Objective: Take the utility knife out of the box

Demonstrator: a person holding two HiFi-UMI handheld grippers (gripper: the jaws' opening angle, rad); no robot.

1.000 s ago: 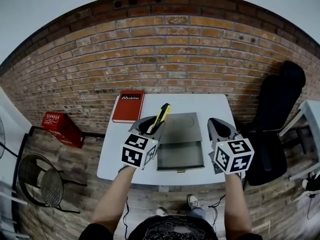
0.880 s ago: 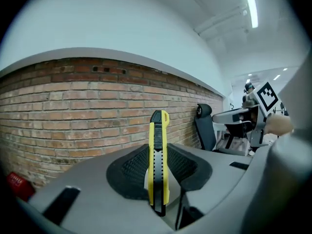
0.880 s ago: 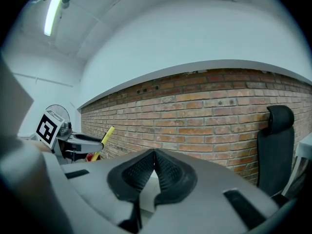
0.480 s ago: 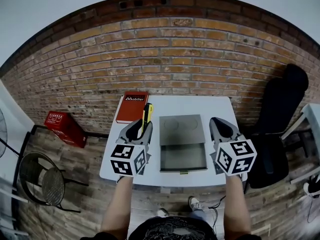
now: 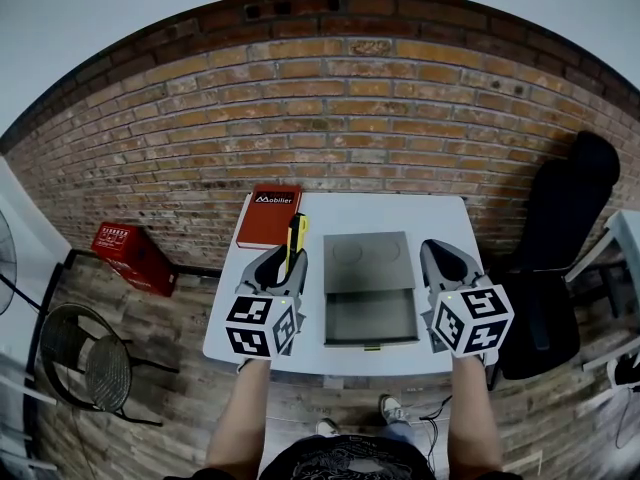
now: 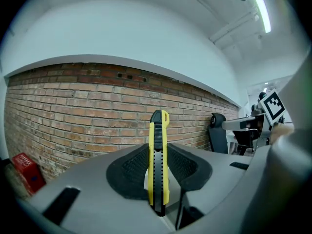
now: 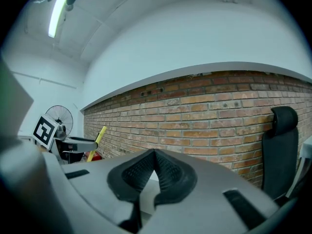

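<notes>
Over the left edge of the worktop (image 5: 440, 218), the left tongs (image 5: 283, 258) clamp the utility knife (image 5: 295, 233) upright, beside the open box (image 5: 366, 253). By the right edge, the right tongs (image 5: 443, 258) are clenched on nothing.

The scene is lit brightly and evenly. A ceiling tube (image 6: 258, 9) is seen glaring above and to the right of the left claw (image 6: 158, 151), and above-left of the right claw (image 7: 154, 153). The brick wall (image 5: 330, 118) is bent into arcs and the corners are blacked out. The utility knife (image 6: 157, 179) is rendered sharp, while the claw bodies nearest the lens are blurred.
</notes>
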